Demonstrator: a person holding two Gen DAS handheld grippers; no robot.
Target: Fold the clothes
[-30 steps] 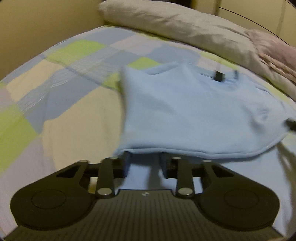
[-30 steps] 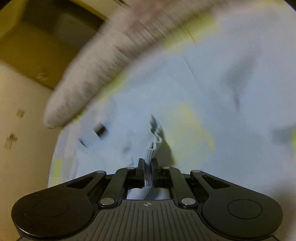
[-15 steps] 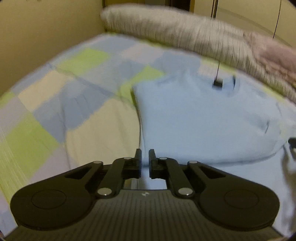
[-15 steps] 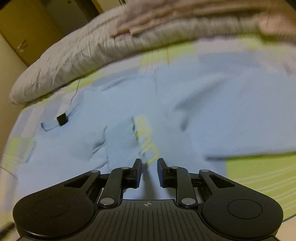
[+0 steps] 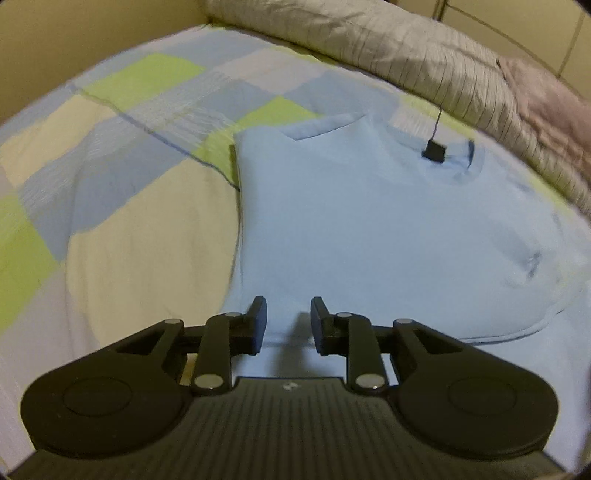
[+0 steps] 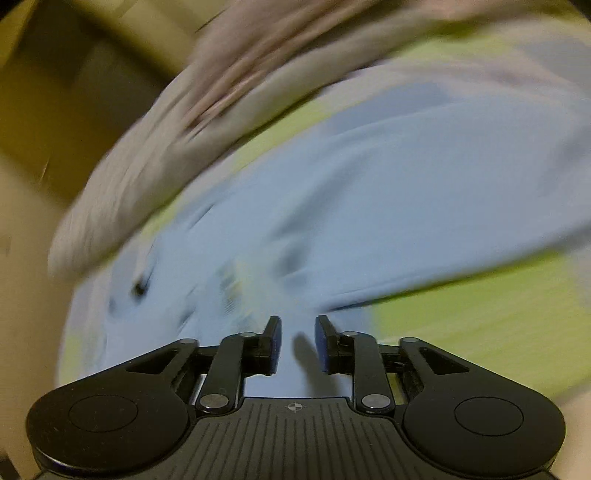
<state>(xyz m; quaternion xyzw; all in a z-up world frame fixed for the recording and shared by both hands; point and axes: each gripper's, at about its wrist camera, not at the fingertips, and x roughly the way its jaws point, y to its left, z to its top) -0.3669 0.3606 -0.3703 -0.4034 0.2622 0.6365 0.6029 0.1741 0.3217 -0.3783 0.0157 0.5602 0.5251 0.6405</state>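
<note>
A light blue sweatshirt (image 5: pixel 369 229) lies flat on the patchwork bedspread (image 5: pixel 122 155), its left side folded in and a small black tag (image 5: pixel 434 150) at the collar. My left gripper (image 5: pixel 288 314) hovers over the shirt's near hem; its jaws are opening and nothing is between them. In the blurred right wrist view the same sweatshirt (image 6: pixel 369 206) fills the middle. There my right gripper (image 6: pixel 297 326) hangs over the cloth with its jaws opening and empty.
A grey rolled duvet (image 5: pixel 388 48) with a pinkish cloth (image 5: pixel 546 99) on it lies along the far side of the bed. A yellowish wall (image 5: pixel 74 33) stands at the left. The duvet (image 6: pixel 155 162) also shows in the right wrist view.
My right gripper let go of the ribbed cuff it pinched and swept sideways over the shirt. My left gripper released the shirt's hem, drew back a little, and its jaws have spread.
</note>
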